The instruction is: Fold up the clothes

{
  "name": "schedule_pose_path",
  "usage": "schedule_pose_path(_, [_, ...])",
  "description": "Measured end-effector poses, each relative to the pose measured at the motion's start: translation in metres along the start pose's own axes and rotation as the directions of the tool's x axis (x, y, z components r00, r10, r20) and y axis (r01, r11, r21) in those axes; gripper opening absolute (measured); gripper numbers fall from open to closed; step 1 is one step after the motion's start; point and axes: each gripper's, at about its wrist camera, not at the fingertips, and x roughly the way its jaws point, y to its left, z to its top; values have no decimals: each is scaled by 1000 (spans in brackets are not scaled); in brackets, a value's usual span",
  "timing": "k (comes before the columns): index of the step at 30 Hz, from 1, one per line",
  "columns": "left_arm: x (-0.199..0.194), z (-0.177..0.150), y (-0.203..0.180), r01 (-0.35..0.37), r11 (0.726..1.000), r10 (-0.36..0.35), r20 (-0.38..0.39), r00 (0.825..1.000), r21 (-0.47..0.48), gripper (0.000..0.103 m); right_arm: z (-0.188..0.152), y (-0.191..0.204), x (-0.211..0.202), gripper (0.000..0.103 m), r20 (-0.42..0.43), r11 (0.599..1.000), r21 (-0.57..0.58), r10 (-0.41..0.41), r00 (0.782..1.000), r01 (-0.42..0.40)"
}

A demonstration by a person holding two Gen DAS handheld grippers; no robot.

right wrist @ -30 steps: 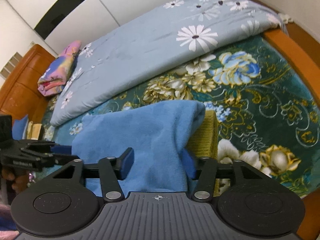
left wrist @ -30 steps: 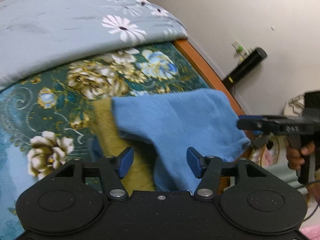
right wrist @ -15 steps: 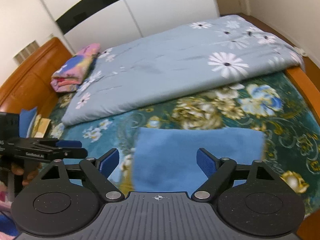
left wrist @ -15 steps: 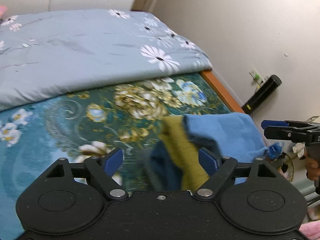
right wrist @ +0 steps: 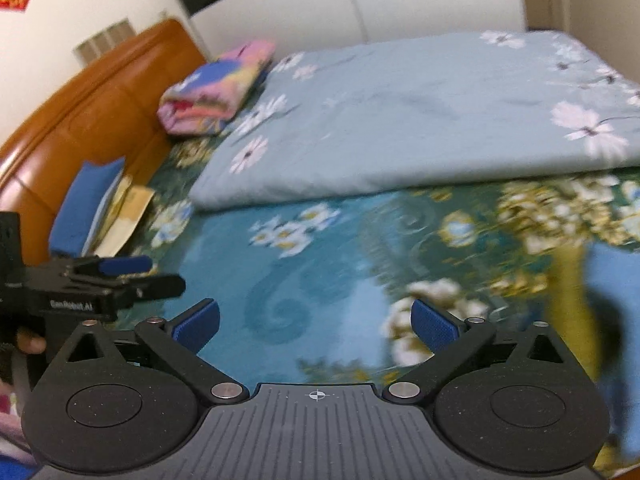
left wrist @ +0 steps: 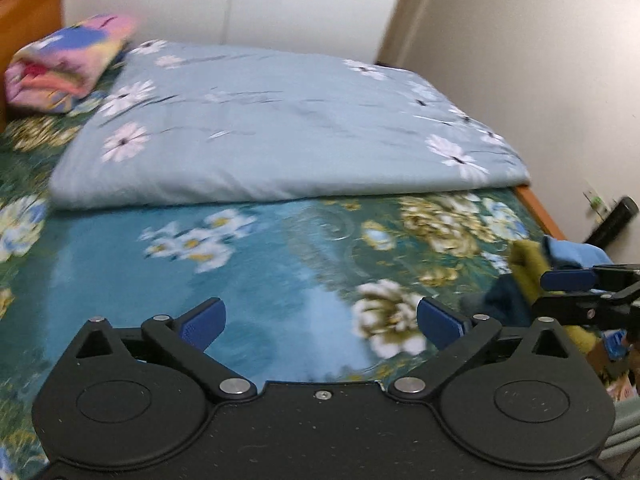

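Observation:
A stack of folded clothes lies on the teal floral bedspread [left wrist: 260, 264] near the bed's right edge: a light blue piece [left wrist: 572, 252] on top of an olive-yellow one [left wrist: 528, 260] and a dark blue one [left wrist: 504, 300]. In the right wrist view the stack shows blurred at the far right, blue [right wrist: 616, 280] and yellow [right wrist: 572, 288]. My left gripper [left wrist: 320, 320] is open and empty above the bedspread, left of the stack. My right gripper [right wrist: 316, 320] is open and empty too; it also shows beside the stack in the left wrist view [left wrist: 576, 280].
A folded light blue daisy quilt [left wrist: 280, 128] covers the far half of the bed. A pink patterned folded blanket [left wrist: 64, 68] lies by the orange headboard [right wrist: 92, 120]. A blue pillow and papers [right wrist: 100, 208] lie near the headboard. A black cylinder [left wrist: 612, 220] stands by the wall.
Both grippers have opened wide, let go of the blue garment and swung left away from the stack, which now sits at the right edge of both views.

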Motion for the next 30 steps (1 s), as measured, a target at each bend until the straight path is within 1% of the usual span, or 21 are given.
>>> schedule_pose_path(3, [-10, -14, 28, -44, 999, 44, -5, 999, -32, 101, -1, 36, 23, 103, -38, 999, -35, -6, 999, 4])
schedule_pose_path(7, [-21, -32, 56, -93, 993, 92, -9, 996, -68, 101, -5, 74, 50, 103, -79, 999, -50, -14, 997, 10])
schedule_pose_path(11, [-28, -43, 75, -130, 985, 131, 2, 991, -114, 101, -10, 97, 72, 103, -83, 999, -29, -42, 996, 40])
schedule_pose_path(13, [-30, -47, 81, -148, 977, 150, -1, 989, -151, 101, -13, 105, 80, 103, -73, 997, -17, -79, 994, 78])
schedule_pose_path(16, [-31, -49, 84, -179, 966, 180, -9, 984, -189, 101, -17, 115, 88, 103, -62, 991, -15, -133, 989, 132])
schedule_pose_path(17, [-31, -49, 84, -189, 962, 190, -12, 982, -197, 101, -19, 117, 91, 103, -70, 991, -27, -134, 989, 132])
schedule_pose_path(19, [-32, -50, 85, -208, 955, 209, -18, 978, -212, 101, -20, 119, 95, 103, -93, 993, -57, -107, 990, 102])
schedule_pose_path(21, [-36, -50, 84, -211, 951, 212, -18, 977, -228, 101, -21, 121, 98, 103, -112, 994, -83, -82, 990, 73])
schedule_pose_path(24, [-41, -51, 84, -222, 943, 227, -10, 974, -249, 101, -17, 120, 102, 103, -116, 995, -71, -79, 990, 71])
schedule_pose_path(27, [-41, -51, 81, -261, 924, 267, -18, 964, -278, 101, -15, 116, 101, 103, -112, 997, -61, -57, 992, 51])
schedule_pose_path(30, [-40, -52, 76, -303, 914, 307, -28, 951, -270, 101, -15, 111, 98, 103, -108, 997, -66, -50, 993, 43])
